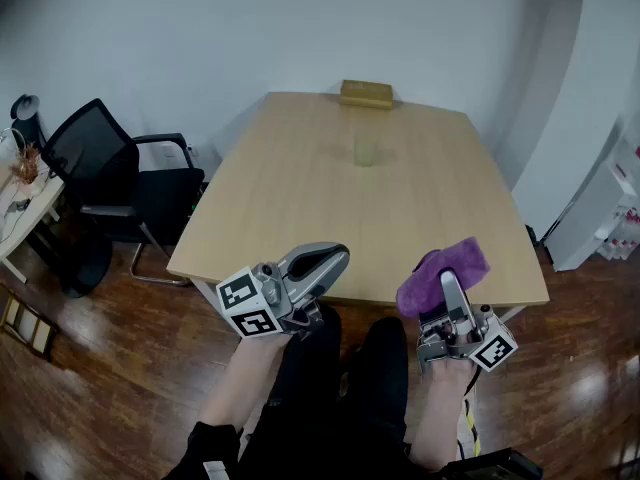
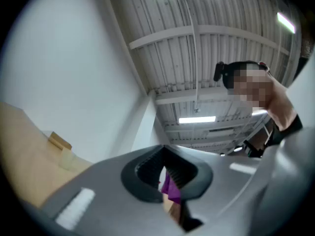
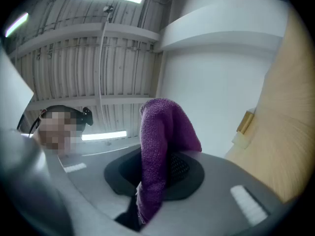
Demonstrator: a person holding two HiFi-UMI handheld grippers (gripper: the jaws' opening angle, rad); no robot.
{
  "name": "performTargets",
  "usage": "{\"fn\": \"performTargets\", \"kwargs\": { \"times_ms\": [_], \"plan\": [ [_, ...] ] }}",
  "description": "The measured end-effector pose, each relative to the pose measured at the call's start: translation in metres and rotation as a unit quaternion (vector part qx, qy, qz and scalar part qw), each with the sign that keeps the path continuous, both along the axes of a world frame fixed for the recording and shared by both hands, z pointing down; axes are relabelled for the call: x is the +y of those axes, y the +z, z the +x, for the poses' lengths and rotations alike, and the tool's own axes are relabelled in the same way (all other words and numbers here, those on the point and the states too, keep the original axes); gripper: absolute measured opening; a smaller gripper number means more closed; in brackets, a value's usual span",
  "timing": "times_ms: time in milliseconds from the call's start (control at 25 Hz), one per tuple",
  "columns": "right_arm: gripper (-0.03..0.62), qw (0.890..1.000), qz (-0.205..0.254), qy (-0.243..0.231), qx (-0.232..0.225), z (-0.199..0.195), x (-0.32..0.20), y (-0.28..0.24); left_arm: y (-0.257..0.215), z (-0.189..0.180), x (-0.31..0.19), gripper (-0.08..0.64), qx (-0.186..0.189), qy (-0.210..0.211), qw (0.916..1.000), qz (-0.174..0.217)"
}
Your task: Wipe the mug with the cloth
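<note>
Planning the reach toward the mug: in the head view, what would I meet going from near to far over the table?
Purple cloth → mug → tan box

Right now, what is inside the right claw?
The right claw is shut on a purple cloth, which stands up out of its jaws. The cloth's lower end is hidden behind the claw's body, so its whole length cannot be seen.

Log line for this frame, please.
left gripper: shut, empty | right gripper: shut on purple knitted cloth | pale translucent mug: far on wooden table, untouched
</note>
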State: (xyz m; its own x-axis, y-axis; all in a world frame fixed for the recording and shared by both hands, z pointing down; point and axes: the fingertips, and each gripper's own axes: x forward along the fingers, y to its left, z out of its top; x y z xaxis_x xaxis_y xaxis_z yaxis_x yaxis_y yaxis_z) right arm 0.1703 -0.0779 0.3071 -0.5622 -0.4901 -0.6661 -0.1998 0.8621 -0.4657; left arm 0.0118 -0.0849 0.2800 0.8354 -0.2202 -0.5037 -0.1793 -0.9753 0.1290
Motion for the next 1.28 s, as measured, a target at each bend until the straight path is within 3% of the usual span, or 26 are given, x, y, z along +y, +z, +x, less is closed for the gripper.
{"fn": "performTargets", "kwargs": {
  "times_ms": [280,520,760,1000,1160,1280],
  "plan": [
    [0.058,1.000,0.011,0.002,0.009,0.001,-0.039,0.006,0.005,-0.003,-0.042,0.000,-0.017,-0.015,0.9997,0.012],
    [0.058,1.000,-0.021,-0.003,0.003,-0.002,-0.081,0.013,0.011,0.005,-0.093,0.000,-0.055,-0.029,0.9979,0.014],
    [0.058,0.999,-0.036,-0.003,0.010,-0.009,-0.075,0.020,0.022,0.006,-0.097,0.000,-0.058,-0.022,0.9981,0.003],
    [0.058,1.000,-0.021,-0.011,0.012,-0.008,-0.078,0.010,0.015,0.015,-0.109,0.000,-0.073,-0.025,0.9969,0.018],
    [0.058,0.999,-0.029,-0.018,0.002,-0.002,-0.095,0.012,0.016,0.023,-0.137,0.000,-0.106,-0.040,0.9933,0.022],
    [0.058,1.000,-0.025,-0.016,-0.001,0.006,-0.109,0.011,0.015,0.032,-0.165,0.000,-0.152,-0.063,0.9855,0.040]
  ]
}}
